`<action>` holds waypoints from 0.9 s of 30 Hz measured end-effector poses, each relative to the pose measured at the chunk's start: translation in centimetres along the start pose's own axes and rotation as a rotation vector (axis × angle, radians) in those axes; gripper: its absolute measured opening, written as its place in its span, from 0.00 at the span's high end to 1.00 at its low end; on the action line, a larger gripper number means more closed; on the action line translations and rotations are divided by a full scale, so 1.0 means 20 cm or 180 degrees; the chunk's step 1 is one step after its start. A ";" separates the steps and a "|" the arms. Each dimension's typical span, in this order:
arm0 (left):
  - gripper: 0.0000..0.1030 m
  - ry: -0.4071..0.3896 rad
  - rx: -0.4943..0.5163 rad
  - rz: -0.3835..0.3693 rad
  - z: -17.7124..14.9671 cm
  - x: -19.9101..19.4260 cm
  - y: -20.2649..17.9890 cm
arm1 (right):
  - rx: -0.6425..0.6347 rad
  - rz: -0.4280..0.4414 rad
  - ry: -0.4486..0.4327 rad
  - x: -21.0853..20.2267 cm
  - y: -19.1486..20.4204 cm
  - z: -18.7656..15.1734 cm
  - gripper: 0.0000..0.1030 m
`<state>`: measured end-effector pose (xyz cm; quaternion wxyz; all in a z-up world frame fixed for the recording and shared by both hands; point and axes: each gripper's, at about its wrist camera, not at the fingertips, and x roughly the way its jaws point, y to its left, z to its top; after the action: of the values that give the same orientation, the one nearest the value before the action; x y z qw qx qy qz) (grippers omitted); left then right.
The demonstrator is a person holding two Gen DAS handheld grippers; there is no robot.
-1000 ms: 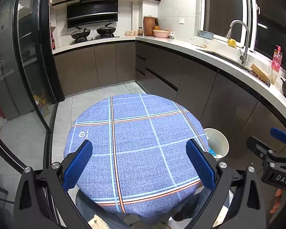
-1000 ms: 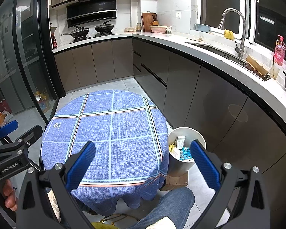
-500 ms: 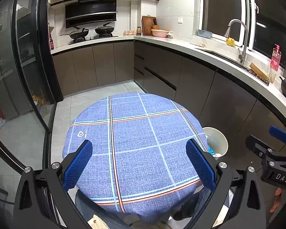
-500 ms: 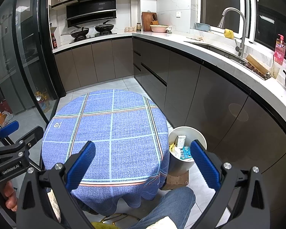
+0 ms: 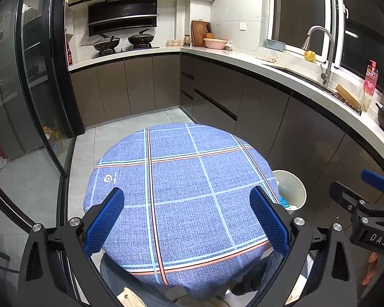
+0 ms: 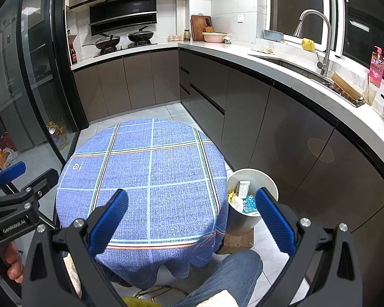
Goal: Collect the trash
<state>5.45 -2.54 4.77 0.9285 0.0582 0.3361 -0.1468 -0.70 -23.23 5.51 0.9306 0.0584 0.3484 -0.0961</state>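
A round table with a blue checked cloth (image 5: 181, 189) stands in front of me; it also shows in the right wrist view (image 6: 146, 179). No trash shows on the cloth. A white bin (image 6: 266, 181) stands on the floor right of the table and holds several wrappers and packets (image 6: 244, 197); its rim shows in the left wrist view (image 5: 298, 186). My left gripper (image 5: 187, 220) is open and empty above the table's near edge. My right gripper (image 6: 192, 220) is open and empty, spanning the table's right edge and the bin.
Dark kitchen cabinets with a white counter (image 5: 281, 69) curve along the back and right, with a sink tap (image 5: 320, 51). A glass door (image 5: 41, 102) stands at the left. The bin rests on a wooden block (image 6: 239, 240). The person's jeans-clad leg (image 6: 227, 273) is below the table.
Both grippers stay open and empty. The views have shifted only slightly; the table and bin have not moved.
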 end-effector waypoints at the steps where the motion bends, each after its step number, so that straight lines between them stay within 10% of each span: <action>1: 0.08 0.0001 0.0001 0.0000 0.00 0.00 0.00 | -0.0001 -0.0002 0.0001 0.00 0.00 0.00 0.03; 27: 0.08 0.0000 -0.0007 0.0003 -0.02 0.03 0.00 | -0.0006 -0.0001 0.0028 0.02 0.01 -0.02 0.03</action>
<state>5.55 -2.66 4.14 0.9286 0.0573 0.3363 -0.1460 -0.57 -23.11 4.95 0.9291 0.0579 0.3526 -0.0957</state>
